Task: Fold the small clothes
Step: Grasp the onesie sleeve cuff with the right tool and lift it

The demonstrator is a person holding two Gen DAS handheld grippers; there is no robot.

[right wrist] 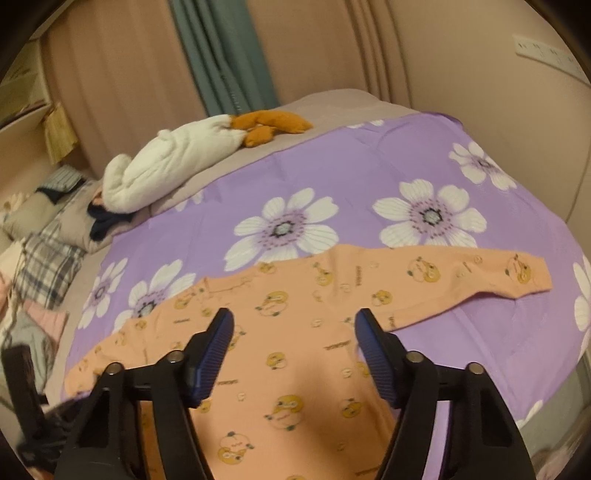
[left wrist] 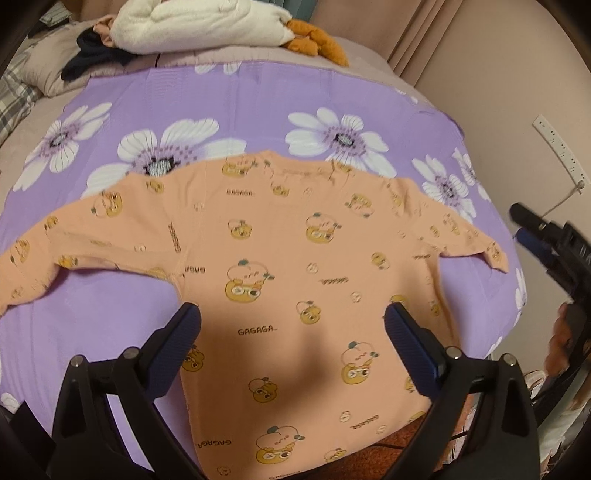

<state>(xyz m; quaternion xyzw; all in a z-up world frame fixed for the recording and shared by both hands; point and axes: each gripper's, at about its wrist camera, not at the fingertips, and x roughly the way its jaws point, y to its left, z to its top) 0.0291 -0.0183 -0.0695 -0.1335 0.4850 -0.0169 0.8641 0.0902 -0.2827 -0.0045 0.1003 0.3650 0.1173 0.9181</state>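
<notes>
A small peach long-sleeved shirt printed with cartoon figures lies flat on a purple flowered sheet, both sleeves spread out to the sides. My left gripper hovers open over the shirt's lower body, its fingers wide apart with nothing between them. In the right wrist view the same shirt stretches across the sheet, and my right gripper stands open above its middle, holding nothing. The right gripper also shows at the right edge of the left wrist view, beyond the sleeve's cuff.
A white and orange plush toy and dark clothes lie at the far end of the bed. Pillows with a plaid cover sit at the left. A wall with a socket strip runs close along the bed's right side.
</notes>
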